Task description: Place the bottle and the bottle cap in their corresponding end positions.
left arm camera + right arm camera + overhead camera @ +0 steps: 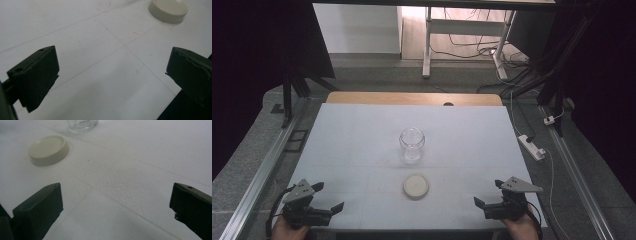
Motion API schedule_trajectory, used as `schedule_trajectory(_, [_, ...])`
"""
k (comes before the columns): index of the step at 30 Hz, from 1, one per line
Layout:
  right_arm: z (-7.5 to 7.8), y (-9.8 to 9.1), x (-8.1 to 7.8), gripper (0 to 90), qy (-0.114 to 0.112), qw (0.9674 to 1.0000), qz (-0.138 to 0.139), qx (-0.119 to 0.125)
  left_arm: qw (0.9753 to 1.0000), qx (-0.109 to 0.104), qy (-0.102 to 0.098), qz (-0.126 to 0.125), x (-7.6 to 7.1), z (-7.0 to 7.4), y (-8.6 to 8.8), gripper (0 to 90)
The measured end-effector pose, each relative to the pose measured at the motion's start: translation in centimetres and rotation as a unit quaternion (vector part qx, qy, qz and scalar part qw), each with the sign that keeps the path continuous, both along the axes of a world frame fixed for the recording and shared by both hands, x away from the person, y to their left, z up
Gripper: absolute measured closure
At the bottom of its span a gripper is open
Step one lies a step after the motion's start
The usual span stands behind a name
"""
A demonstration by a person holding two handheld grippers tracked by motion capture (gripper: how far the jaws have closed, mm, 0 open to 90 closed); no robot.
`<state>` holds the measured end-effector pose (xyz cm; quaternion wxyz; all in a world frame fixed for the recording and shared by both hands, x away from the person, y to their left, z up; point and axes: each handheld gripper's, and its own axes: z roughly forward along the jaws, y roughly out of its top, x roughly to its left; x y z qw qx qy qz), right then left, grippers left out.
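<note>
High view shows a white bench [362, 140] with a clear glass jar [412, 145] standing upright near its middle, mouth open, and a cream-coloured round lid [416, 185] lying flat just in front of it, apart from the glass. The left tongs [329, 197] sit at the near left corner and the right tongs [486, 192] at the near right corner, each held in a hand at the bench's front edge, both well apart from jar and lid.

Left gripper view has the lid [168, 10] at its upper right, beyond jaws that stand wide apart with nothing between them. Right gripper view shows the lid [48, 150] at upper left with the base of the jar [82, 124] just past it; these jaws are likewise spread wide and empty.

Judging from this layout, the work looks to be at its very start: the lid is off, the jar is uncovered, and neither tool has made contact. The likely job is capping the jar. The next move probably calls for one pair of tongs to travel inward to the lid and close across its low rim, while the other steadies the jar's wall. The lid's shallow side gives little to bite on, so a low, level approach seems needed.
</note>
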<state>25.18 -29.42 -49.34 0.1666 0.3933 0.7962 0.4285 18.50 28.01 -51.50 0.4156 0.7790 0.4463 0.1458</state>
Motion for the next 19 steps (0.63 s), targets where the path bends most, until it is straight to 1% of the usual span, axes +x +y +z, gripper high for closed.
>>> schedule_trajectory(3, [0.0,-0.7,-0.3,0.0,0.003,0.9999,-0.010,0.006,0.9999,-0.002,0.002,0.012,-0.4,-0.1,0.7,0.0])
schedule_trajectory(6, [-0.2,-1.3,-0.5,0.0,0.009,0.9998,-0.019,0.004,0.9998,-0.002,0.008,0.018,-0.6,-0.3,1.2,0.0])
schedule_trajectory(7, [-0.3,-1.4,-0.6,0.0,0.011,0.9997,-0.021,0.002,0.9997,0.001,0.010,0.020,-0.7,-0.4,1.3,0.0])
schedule_trajectory(11, [-0.2,-1.8,-0.9,0.0,0.011,0.9995,-0.029,0.006,0.9994,0.013,0.020,0.025,-0.9,-0.7,1.5,0.0])
schedule_trajectory(13, [-0.1,-2.0,-1.1,0.0,0.011,0.9994,-0.031,0.006,0.9994,0.015,0.020,0.026,-1.0,-0.6,1.5,0.0])
schedule_trajectory(19, [-0.1,-2.3,-1.3,0.0,0.014,0.9991,-0.038,0.010,0.9988,0.031,0.029,0.023,-1.0,-0.7,1.3,0.0])
